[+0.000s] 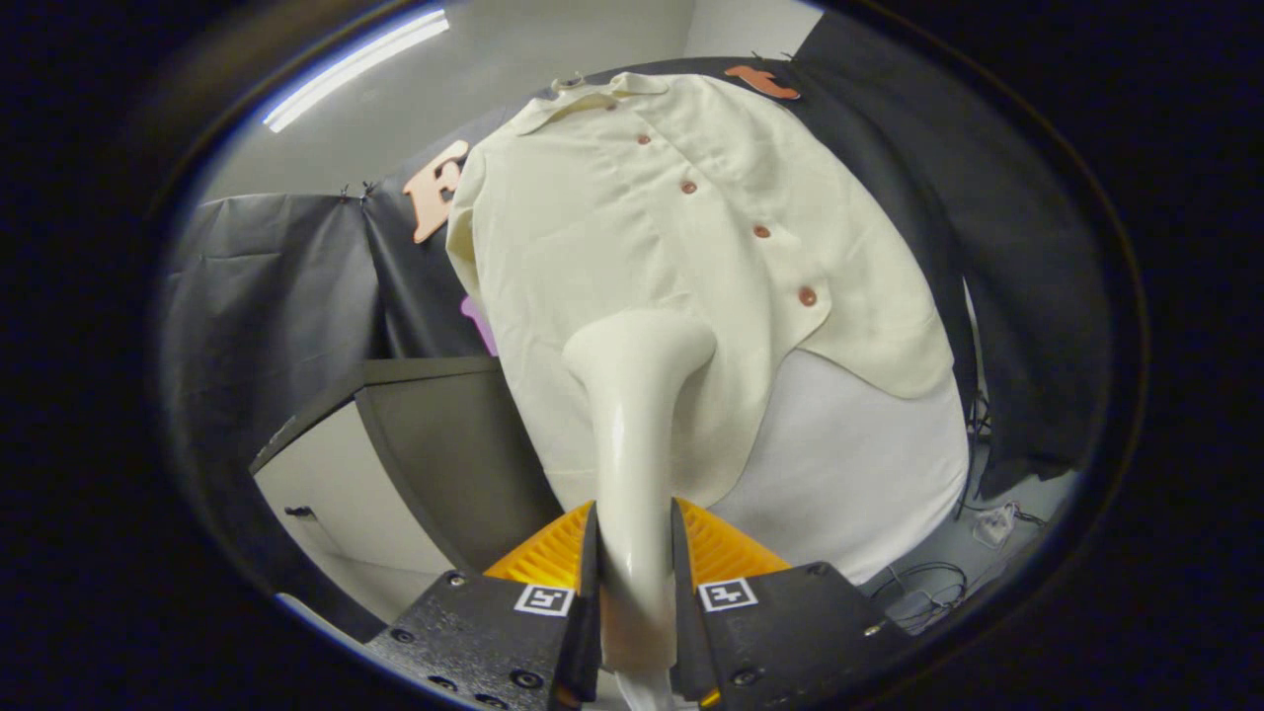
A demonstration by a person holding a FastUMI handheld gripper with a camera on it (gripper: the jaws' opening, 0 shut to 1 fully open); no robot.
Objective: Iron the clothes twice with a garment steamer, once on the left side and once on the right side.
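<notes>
Gripper view, claw: the claw is seen closed around the handle of the garment steamer, both fingers pressed against its sides, with only the handle's width left between them.
Gripper view, steamer: a smooth, glossy body is seen rising from between the fingers, its broad head laid against the lower front of the shirt.
Gripper view, shirt: a pale buttoned shirt is hung on a white padded board just beyond the fingers, its hem fallen partway down the board.
Handling, steamer: it is judged rigid and slippery, probably top-heavy; a hold low on the handle is best kept firm.
Handling, shirt: it is judged light, soft and easily dragged or bunched, so gentle pressure is advised.
Surroundings: a grey cabinet is seen beside the board, and cables lie on the floor.
</notes>
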